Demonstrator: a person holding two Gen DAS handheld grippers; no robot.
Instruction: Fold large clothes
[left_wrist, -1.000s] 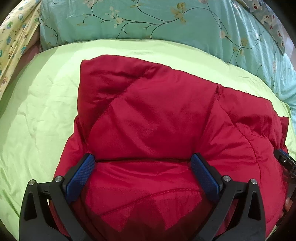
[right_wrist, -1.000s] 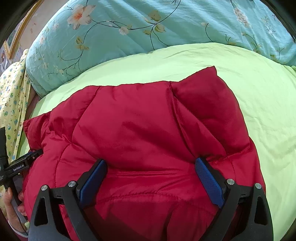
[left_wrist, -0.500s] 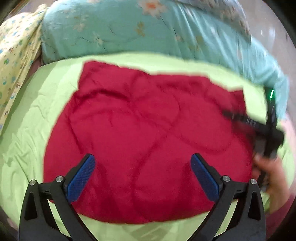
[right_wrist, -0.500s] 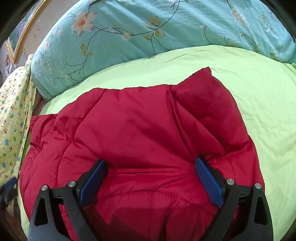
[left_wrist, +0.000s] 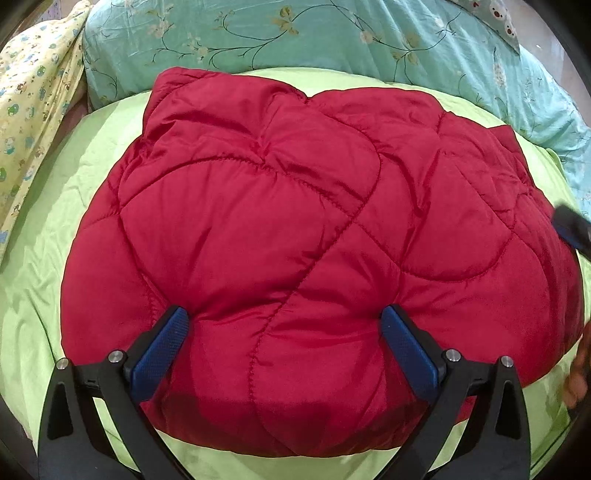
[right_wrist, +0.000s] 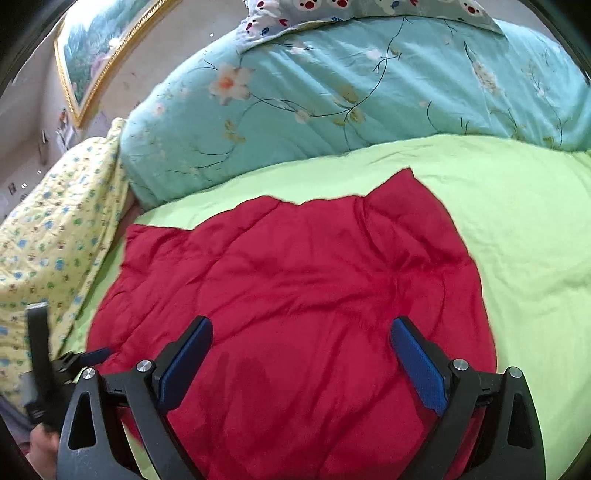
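A red quilted puffer jacket (left_wrist: 295, 240) lies folded into a thick rounded bundle on the light green bedsheet (left_wrist: 44, 288). My left gripper (left_wrist: 284, 328) is open, its blue pads spread wide at the bundle's near edge, holding nothing. In the right wrist view the same jacket (right_wrist: 295, 280) lies flat on the sheet (right_wrist: 524, 229). My right gripper (right_wrist: 301, 336) is open and empty above the jacket's near part. The right gripper shows blurred at the left wrist view's right edge (left_wrist: 572, 229); the left gripper shows at the right wrist view's lower left (right_wrist: 74, 362).
A turquoise floral duvet (left_wrist: 332, 40) lies bunched along the far side of the bed, also in the right wrist view (right_wrist: 332, 99). A yellow patterned blanket (right_wrist: 48, 229) hangs at the left. A framed picture (right_wrist: 92, 55) is on the wall.
Both grippers have pulled back and up from the jacket. The jacket now lies as a more compact folded bundle, and both grippers stay open.
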